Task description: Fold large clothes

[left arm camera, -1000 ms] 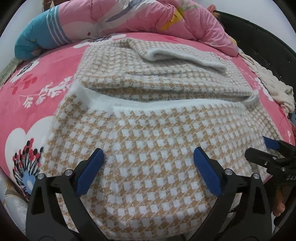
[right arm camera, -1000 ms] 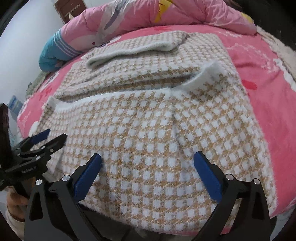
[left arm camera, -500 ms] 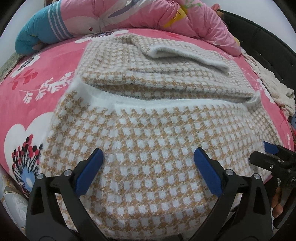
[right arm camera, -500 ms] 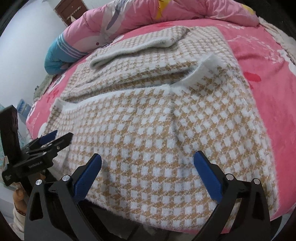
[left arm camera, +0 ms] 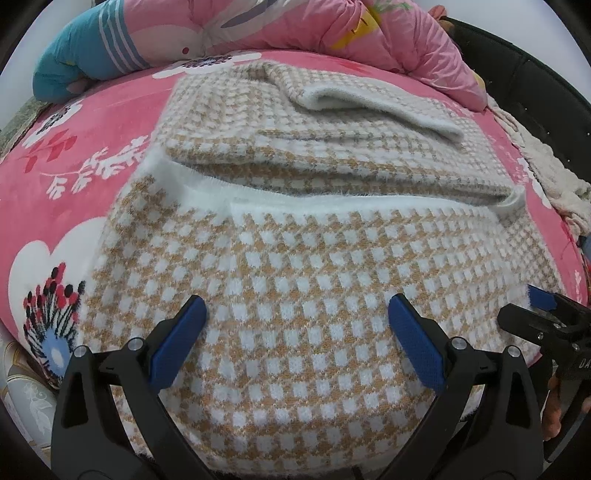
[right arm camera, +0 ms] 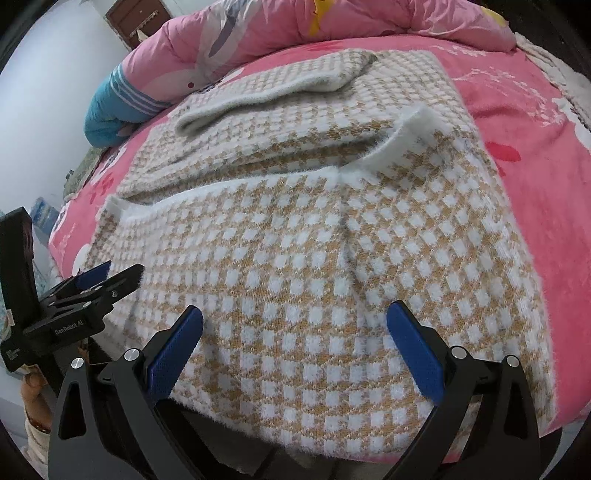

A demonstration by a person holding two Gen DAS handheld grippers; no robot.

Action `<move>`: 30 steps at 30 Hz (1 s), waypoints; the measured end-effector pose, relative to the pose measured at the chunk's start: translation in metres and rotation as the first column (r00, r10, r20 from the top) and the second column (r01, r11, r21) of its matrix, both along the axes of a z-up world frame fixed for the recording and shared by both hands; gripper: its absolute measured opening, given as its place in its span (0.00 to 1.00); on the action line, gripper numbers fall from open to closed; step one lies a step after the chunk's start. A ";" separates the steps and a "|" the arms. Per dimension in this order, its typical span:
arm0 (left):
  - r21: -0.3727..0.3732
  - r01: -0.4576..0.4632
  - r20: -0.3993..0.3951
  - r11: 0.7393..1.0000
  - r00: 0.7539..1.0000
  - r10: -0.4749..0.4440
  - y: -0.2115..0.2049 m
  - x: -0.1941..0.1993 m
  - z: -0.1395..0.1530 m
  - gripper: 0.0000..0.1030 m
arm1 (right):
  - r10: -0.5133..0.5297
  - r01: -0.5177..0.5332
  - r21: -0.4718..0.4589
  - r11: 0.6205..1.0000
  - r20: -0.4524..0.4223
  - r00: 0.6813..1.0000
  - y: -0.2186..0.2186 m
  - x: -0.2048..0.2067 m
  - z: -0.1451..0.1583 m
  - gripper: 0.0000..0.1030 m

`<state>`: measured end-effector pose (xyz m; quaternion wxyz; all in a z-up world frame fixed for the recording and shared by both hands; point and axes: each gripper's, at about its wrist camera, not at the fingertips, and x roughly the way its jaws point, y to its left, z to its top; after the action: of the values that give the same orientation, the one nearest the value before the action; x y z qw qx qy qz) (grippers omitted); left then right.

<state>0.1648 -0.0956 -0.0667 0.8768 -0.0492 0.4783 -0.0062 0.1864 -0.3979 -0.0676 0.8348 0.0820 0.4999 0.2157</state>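
Fuzzy tan-and-white checked knit sweater lying flat on the pink floral bed, sleeves already folded across the upper body. Left claw and right claw, both wide and empty, hover above the hem; the bottom-to-top fold remains.

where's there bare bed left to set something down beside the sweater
Bare sheet lies to the left of the sweater, running up to the rolled quilt. Another bare strip lies on its right, up to a pale cloth at the bed's edge. The middle is crowded: sweater, with a folded sleeve on top.
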 end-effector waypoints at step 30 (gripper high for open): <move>0.021 -0.063 -0.004 0.998 0.998 0.063 -0.008 -0.008 0.001 0.94 | -0.038 0.051 -0.147 0.988 0.092 0.995 0.044 0.013 0.030 0.94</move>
<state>0.1567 -0.1033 -0.0658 0.8758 -0.0553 0.4787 0.0266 0.1997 -0.3535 -0.0379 0.8646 0.0208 0.4751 0.1625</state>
